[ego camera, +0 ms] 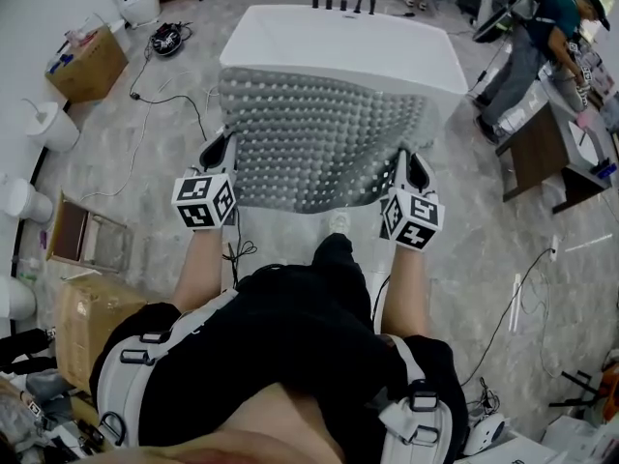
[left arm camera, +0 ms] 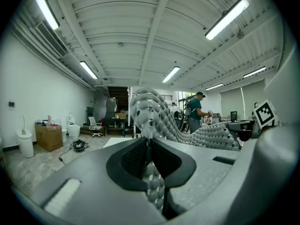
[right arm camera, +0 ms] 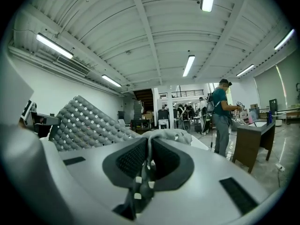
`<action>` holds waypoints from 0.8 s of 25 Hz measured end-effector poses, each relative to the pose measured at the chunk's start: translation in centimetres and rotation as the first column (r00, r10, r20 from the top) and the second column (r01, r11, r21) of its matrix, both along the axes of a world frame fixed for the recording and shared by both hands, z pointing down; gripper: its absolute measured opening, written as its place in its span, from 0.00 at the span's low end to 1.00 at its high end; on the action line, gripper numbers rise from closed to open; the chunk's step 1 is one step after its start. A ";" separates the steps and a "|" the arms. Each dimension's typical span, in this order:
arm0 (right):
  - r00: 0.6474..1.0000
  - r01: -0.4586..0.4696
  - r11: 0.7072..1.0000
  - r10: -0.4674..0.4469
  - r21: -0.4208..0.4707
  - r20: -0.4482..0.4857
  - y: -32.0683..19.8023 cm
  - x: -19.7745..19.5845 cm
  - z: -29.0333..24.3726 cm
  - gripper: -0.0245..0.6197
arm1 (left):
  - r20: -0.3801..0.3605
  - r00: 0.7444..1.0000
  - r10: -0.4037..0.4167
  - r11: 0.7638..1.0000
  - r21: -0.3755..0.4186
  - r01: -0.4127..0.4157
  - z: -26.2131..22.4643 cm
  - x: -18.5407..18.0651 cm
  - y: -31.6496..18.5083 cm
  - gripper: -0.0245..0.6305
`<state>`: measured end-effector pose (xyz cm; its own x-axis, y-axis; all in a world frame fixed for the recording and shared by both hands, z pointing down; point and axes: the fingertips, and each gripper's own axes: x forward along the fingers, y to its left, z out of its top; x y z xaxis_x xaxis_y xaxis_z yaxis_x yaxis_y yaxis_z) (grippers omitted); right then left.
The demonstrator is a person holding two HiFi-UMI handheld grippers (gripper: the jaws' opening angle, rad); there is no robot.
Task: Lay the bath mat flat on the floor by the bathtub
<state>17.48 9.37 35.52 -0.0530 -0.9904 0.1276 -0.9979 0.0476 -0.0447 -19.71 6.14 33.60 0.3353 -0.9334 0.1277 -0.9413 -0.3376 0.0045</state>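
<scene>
Sagging between the left gripper [ego camera: 221, 151] and right gripper [ego camera: 410, 170], each clamped on a near corner, the bath mat [ego camera: 324, 138] hangs before the bathtub [ego camera: 338, 37], seemingly soft, light and floppy, so corner grips suit it.

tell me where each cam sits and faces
Head view: on the head, steeply down at mat and tub; forearms, legs, left gripper, right gripper show.
Left gripper view: on the left gripper, level along its jaws, shut on the mat.
Right gripper view: on the right gripper, likewise, shut on the mat.
Both gripper views share the mat and a bystander.
</scene>
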 end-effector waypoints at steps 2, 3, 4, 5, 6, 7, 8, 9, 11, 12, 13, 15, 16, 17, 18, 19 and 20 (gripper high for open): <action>1.000 0.006 1.000 -0.006 -0.004 0.002 -3.4 0.5 0.5 0.10 | 0.003 1.000 -0.008 1.000 -0.008 0.008 0.5 0.5 -3.2 0.08; 1.000 0.009 1.000 -0.009 -0.006 0.004 -5.1 0.7 0.7 0.10 | 0.003 1.000 -0.010 1.000 -0.014 0.011 0.8 0.7 -4.9 0.08; 1.000 0.013 1.000 -0.013 -0.009 0.006 -6.9 0.9 0.9 0.10 | 0.003 1.000 -0.013 1.000 -0.021 0.013 1.1 1.0 -6.6 0.08; 1.000 0.018 1.000 -0.018 -0.013 0.008 -8.8 1.3 1.0 0.10 | 0.003 1.000 -0.015 0.999 -0.029 0.015 1.3 1.4 -8.4 0.08; 1.000 0.025 0.999 -0.024 -0.020 0.009 -10.8 1.7 1.3 0.10 | 0.006 1.000 -0.018 0.999 -0.038 0.018 1.6 2.1 -10.2 0.08; 0.999 0.032 0.999 -0.032 -0.030 0.010 -12.8 2.4 1.8 0.10 | 0.011 1.000 -0.021 0.999 -0.049 0.021 2.0 2.8 -12.0 0.08; 0.999 0.039 0.998 -0.039 -0.040 0.011 -14.8 3.1 2.2 0.10 | 0.017 1.000 -0.024 0.998 -0.061 0.025 2.4 3.6 -13.8 0.08; 0.999 0.047 0.998 -0.047 -0.049 0.012 -16.9 3.9 2.6 0.10 | 0.023 0.999 -0.026 0.997 -0.073 0.028 2.9 4.5 -15.7 0.08; 0.998 0.063 0.996 -0.062 -0.064 0.014 -21.0 5.2 3.1 0.10 | 0.034 0.999 -0.033 0.995 -0.095 0.036 3.5 6.0 -19.6 0.08; 0.997 0.071 0.995 -0.070 -0.072 0.016 -23.0 5.8 3.2 0.10 | 0.040 0.999 -0.036 0.993 -0.107 0.040 3.7 6.6 -21.6 0.08; 0.997 0.078 0.994 -0.076 -0.082 0.019 -24.9 6.3 3.3 0.10 | 0.047 0.998 -0.037 0.992 -0.120 0.042 3.9 7.2 -23.5 0.08; 0.996 0.087 0.990 -0.085 -0.109 0.026 -28.6 7.1 3.5 0.10 | 0.055 0.998 -0.036 0.988 -0.151 0.044 4.2 8.3 -27.2 0.08; 0.996 0.092 0.988 -0.089 -0.125 0.029 -30.3 7.4 3.7 0.10 | 0.057 0.998 -0.035 0.985 -0.166 0.044 4.4 8.7 -28.9 0.08; 0.995 0.098 0.985 -0.094 -0.140 0.030 -31.9 7.7 3.9 0.10 | 0.058 0.998 -0.035 0.983 -0.178 0.045 4.6 9.1 -30.4 0.08; 0.994 0.106 0.983 -0.102 -0.153 0.030 -33.4 8.0 4.2 0.10 | 0.059 0.998 -0.037 0.981 -0.187 0.048 4.8 9.6 -31.8 0.08; 0.993 0.115 0.980 -0.111 -0.163 0.029 -34.8 8.4 4.5 0.10 | 0.060 0.997 -0.040 0.980 -0.193 0.051 4.9 10.0 -33.1 0.08; 0.993 0.122 0.977 -0.119 -0.173 0.026 -36.0 8.9 4.8 0.10 | 0.059 0.997 -0.045 0.979 -0.198 0.055 5.2 10.4 -34.3 0.08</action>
<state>26.35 -26.68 40.34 -0.1736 -0.9395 0.2953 -0.9844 0.1573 -0.0784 -9.34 -28.16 38.76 0.2764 -0.9027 0.3297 -0.9577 -0.2875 0.0158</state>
